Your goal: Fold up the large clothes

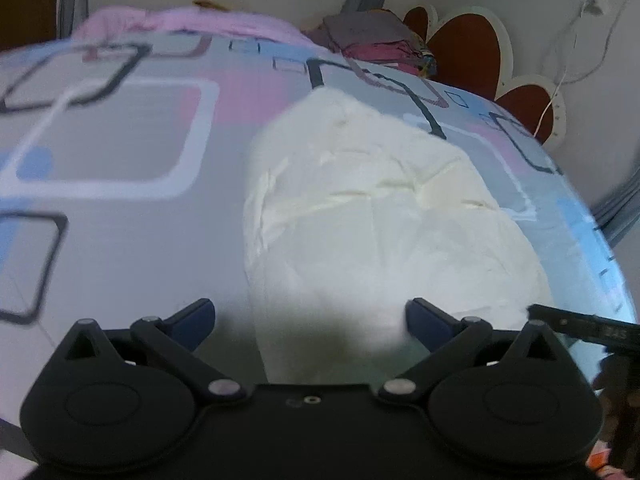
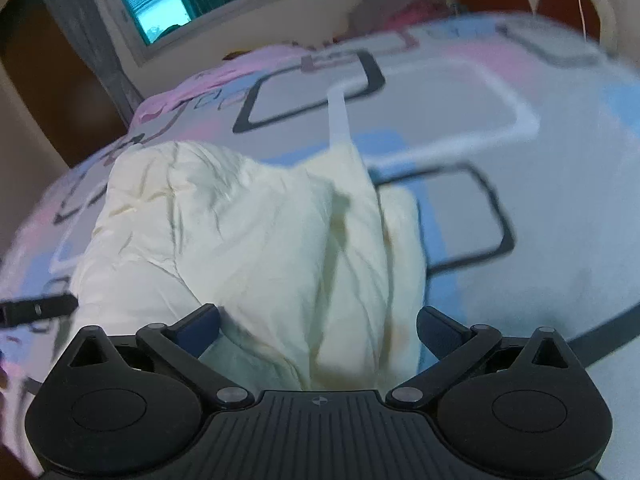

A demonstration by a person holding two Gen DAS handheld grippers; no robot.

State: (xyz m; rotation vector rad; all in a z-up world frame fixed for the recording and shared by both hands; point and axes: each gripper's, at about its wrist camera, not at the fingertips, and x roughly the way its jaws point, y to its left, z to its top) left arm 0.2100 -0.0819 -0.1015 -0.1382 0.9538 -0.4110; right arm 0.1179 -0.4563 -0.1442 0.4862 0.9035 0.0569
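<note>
A cream garment [image 1: 372, 208], rumpled and partly folded over itself, lies on the bed [image 1: 132, 248], whose cover has grey, pink and blue squares. The left tongs [image 1: 310, 318] are spread wide above the garment's near edge, nothing pinched. The right tongs [image 2: 318, 326] are likewise spread, with a ridge of the garment between them; the blur makes contact hard to judge, though the fingers [image 2: 436, 328] seem clear of it. Beyond the garment, at the bed's far end, sits a clothes pile [image 1: 372, 38].

Open bedspread flanks a rumpled cream garment

The cream garment [image 1: 372, 216] lies bunched between and ahead of both pairs of fingers [image 1: 192, 316]; the bed [image 1: 132, 248] stretches bare beside it, with piled clothes [image 1: 372, 36] far ahead by the headboard [image 1: 472, 48].
</note>
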